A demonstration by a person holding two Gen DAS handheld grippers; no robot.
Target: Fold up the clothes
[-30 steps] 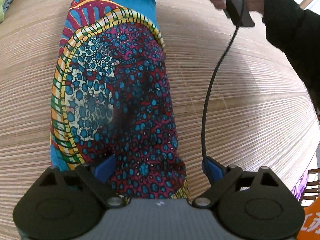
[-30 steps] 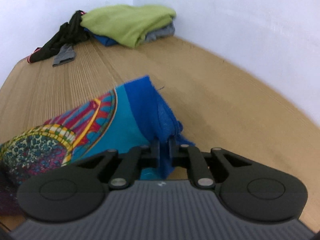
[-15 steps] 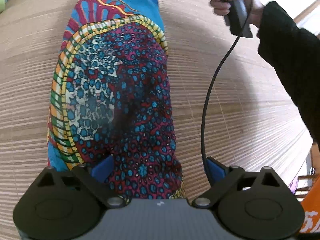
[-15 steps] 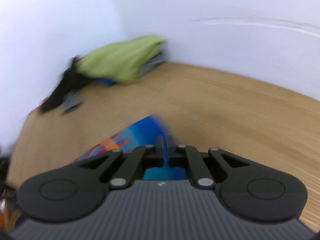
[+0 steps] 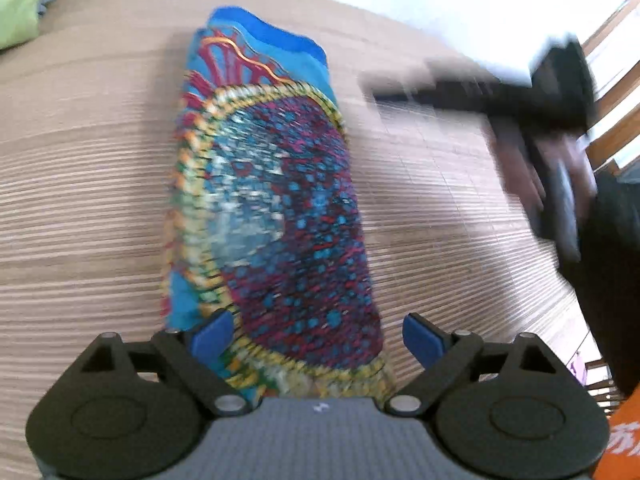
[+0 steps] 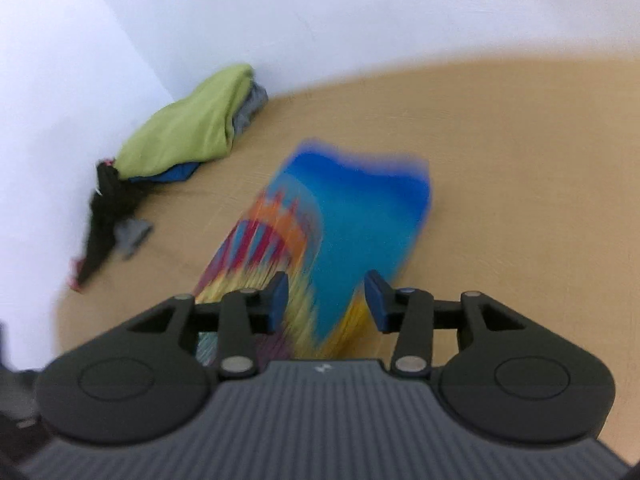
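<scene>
Blue-and-magenta patterned garment flat on wooden table, folded to narrow strip. Left gripper spread wide over near end, gripping nothing. Right gripper parted, empty, above far end. Folded green-topped stack in corner. Another fold possibly due; unclear.

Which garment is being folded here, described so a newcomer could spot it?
On the ribbed wooden tabletop, look mid-surface, away from the corner pile topped by a lime-green folded cloth. There lies a long folded cloth with blue ends and a red, yellow and turquoise mosaic print, the only patterned piece.
</scene>
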